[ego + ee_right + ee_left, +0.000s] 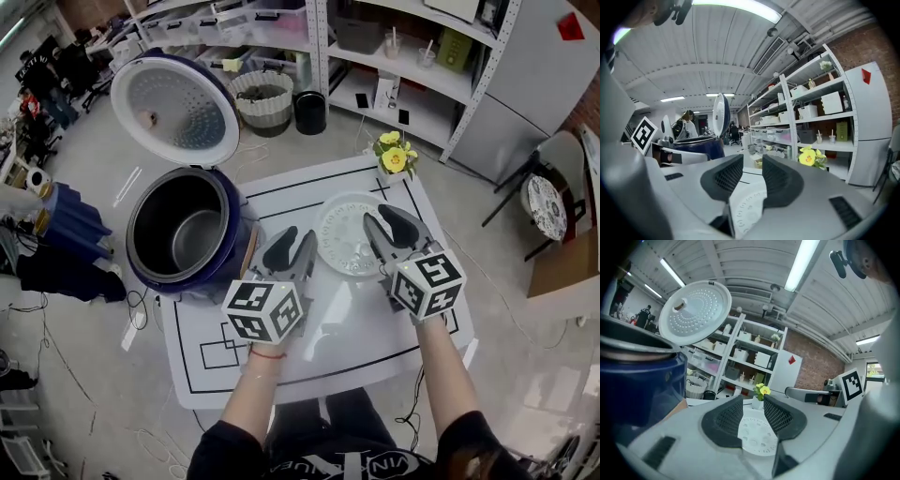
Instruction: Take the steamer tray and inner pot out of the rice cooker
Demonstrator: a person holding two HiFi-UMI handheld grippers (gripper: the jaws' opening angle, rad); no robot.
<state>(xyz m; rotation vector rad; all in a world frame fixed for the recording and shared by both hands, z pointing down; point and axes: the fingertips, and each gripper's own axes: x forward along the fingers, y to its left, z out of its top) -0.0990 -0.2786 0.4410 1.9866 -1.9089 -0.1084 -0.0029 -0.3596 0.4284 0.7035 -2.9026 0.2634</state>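
The blue rice cooker stands at the table's left end with its lid tipped back, and the dark inner pot sits inside it. The white perforated steamer tray lies flat on the table to the cooker's right. My left gripper hangs open above the table, just left of the tray, holding nothing. My right gripper is open over the tray's right rim, also holding nothing. The left gripper view shows the tray beyond the open left gripper and the cooker close on the left. In the right gripper view the tray lies under the open right gripper.
The white table carries black marked lines. A small vase of yellow flowers stands at its far edge, behind the tray. Behind the table are metal shelves, a woven basket and a black bin on the floor. A chair is at right.
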